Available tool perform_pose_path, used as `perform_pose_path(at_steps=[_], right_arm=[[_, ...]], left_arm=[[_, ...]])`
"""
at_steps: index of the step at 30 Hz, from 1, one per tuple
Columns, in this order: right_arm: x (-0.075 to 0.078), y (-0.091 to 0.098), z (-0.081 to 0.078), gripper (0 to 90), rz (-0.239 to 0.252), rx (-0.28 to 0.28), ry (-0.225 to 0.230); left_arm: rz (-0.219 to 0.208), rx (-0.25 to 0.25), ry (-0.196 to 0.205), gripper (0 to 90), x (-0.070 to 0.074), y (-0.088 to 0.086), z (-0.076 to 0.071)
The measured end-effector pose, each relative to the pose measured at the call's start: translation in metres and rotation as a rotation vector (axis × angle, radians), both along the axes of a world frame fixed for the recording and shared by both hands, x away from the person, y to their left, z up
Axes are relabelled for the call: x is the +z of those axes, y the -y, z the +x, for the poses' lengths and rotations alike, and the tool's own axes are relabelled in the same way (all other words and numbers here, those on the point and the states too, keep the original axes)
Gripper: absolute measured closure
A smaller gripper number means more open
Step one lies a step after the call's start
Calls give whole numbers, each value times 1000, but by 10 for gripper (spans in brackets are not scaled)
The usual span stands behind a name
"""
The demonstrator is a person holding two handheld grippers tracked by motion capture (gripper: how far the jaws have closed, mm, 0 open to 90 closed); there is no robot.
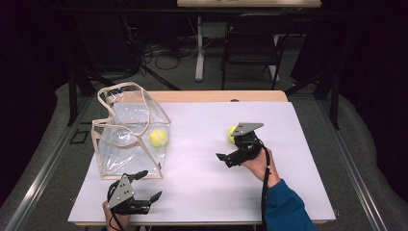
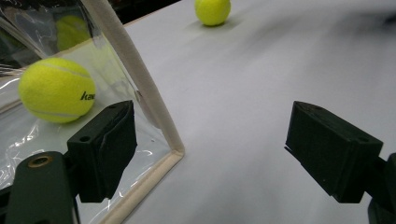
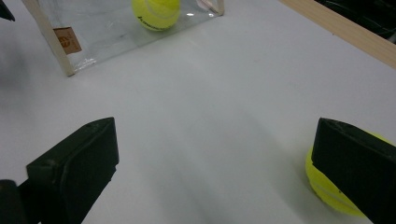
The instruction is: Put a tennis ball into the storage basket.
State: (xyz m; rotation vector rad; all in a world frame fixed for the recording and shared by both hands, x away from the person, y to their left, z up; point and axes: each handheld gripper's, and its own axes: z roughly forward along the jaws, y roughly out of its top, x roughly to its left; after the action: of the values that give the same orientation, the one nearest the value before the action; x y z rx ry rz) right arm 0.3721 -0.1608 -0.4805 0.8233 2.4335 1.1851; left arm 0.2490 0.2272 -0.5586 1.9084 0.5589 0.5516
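- Right gripper: jaws spread wide, holding nothing, low over the counter.
- Loose ball: on the counter, just beside the right gripper's far jaw; contact apparently none, but partly hidden.
- Left gripper: jaws wide apart, empty, near the bag corner.
- Second ball: inside the clear bag.

In the right gripper view, the loose tennis ball at five o'clock sits half behind the jaw. The bagged ball is cut by the top edge. The bag's label is too small to read.
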Motion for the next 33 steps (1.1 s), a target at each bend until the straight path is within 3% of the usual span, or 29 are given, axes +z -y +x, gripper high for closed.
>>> perform_pose_path(at_steps=[13, 25, 33], right_arm=[[2, 12, 3, 0, 8, -40, 1], [-4, 33, 23, 0, 24, -120, -7], [-5, 34, 25, 0, 28, -126, -8]], left_arm=[[6, -2, 1, 159, 0, 1, 0], [11, 3, -2, 159, 0, 0, -1], [13, 5, -5, 159, -1, 0, -1]])
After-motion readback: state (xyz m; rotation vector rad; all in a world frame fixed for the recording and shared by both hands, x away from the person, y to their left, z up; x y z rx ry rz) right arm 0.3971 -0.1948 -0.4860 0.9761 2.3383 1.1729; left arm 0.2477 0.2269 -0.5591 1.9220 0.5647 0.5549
